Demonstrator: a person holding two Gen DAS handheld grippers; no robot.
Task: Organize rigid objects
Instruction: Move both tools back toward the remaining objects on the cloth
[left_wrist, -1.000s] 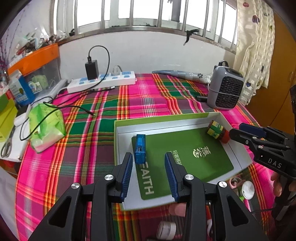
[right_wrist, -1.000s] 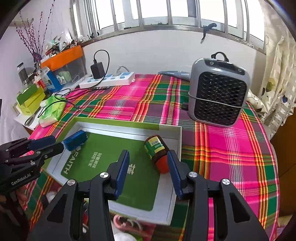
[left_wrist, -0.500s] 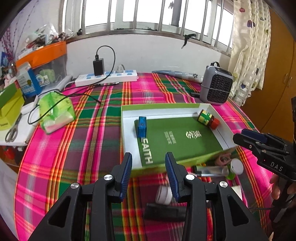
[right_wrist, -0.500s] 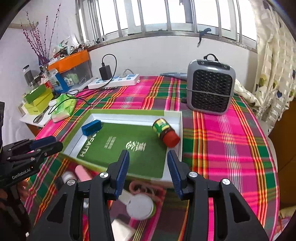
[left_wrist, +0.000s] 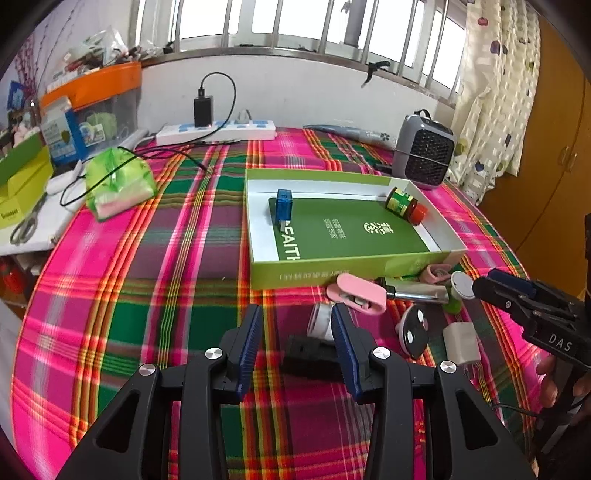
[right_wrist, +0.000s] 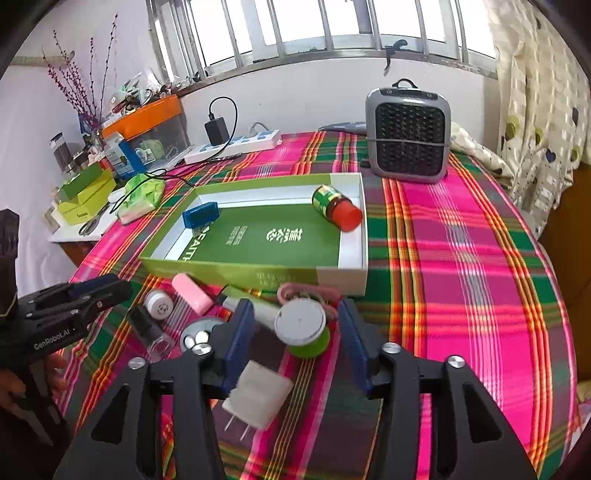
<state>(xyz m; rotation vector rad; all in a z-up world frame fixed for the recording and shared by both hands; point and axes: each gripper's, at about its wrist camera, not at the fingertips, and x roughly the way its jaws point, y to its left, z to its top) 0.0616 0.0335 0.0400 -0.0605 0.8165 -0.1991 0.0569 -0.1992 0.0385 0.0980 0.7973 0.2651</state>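
A green box (left_wrist: 332, 273) (right_wrist: 229, 273) holds a small blue box (left_wrist: 283, 205) (right_wrist: 200, 218) and a red-capped bottle (left_wrist: 404, 205) (right_wrist: 334, 208) lying on its side. Loose items lie in front of it: a pink case (left_wrist: 360, 291), a white-lidded green jar (right_wrist: 301, 319), a white plug (right_wrist: 260, 395), a small white jar (left_wrist: 320, 323) and a black block (left_wrist: 310, 356). My left gripper (left_wrist: 296, 321) hovers over the white jar and black block, jaws opening, gripping nothing. My right gripper (right_wrist: 295, 317) is opening above the green jar, pads clear of it.
A grey heater (right_wrist: 408, 144) stands behind the box at the right. A power strip (left_wrist: 216, 131) with a charger lies at the back. A green packet (left_wrist: 118, 181), cables and scissors (left_wrist: 26, 229) sit at the left. Bare plaid cloth spreads to the right.
Both grippers have drawn back from the box toward the near side of the table, bringing the loose items into view. The right jaws have widened.
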